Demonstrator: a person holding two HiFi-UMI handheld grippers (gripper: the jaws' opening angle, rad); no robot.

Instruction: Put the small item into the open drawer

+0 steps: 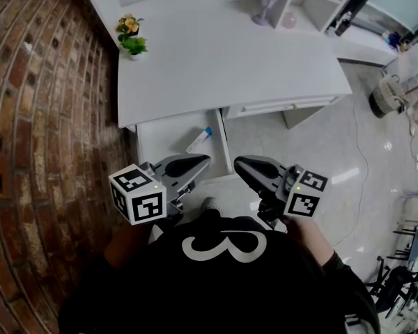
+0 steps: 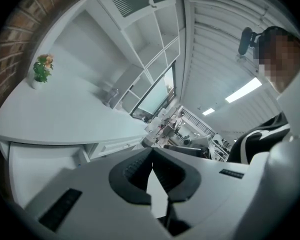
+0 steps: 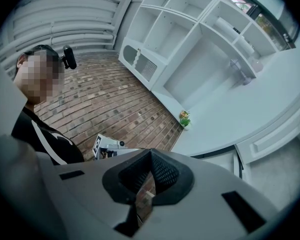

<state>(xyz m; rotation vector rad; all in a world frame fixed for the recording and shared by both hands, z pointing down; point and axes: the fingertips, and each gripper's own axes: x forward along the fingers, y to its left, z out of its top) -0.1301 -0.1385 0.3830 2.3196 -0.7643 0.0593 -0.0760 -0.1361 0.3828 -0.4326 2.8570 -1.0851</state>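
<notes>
Tube (image 1: 199, 140), white body with a blue cap, lies flat on the floor of the open drawer (image 1: 160, 139). It sits toward the drawer's right wall, roughly midway front to back. Cannot tell whether it touches that wall.

Long axis runs on a diagonal. The cap end points to the drawer's rear right corner, and the plain end points to the drawer's front, a little left of the cap.

Left claw (image 1: 203, 161) is clenched, tips met, with nothing between the pads. Right claw (image 1: 238, 163) is the same, pads together and empty. Both are held on the near side of the drawer. The left tip reads over the drawer's front edge in the head view, and the right tip is just off the drawer's front right corner. Height above the drawer is not readable.

Judgement: the drop looks done, so what remains is small.
- The tube looks round-bodied. A jolt to the drawer would likely roll it across its long axis, toward the right wall or out to the bare left half.
- The left claw is close to the drawer's front edge. A careless forward swing could knock the front and set off that roll.
- The drawer stands well out from under the desk (image 1: 230, 61). If it gets pushed in, a one-sided shove could skew it, and a hard stop would slide the tube cap-first toward the rear.
- The person stands right at the drawer's front, so a step forward may bump it.
</notes>
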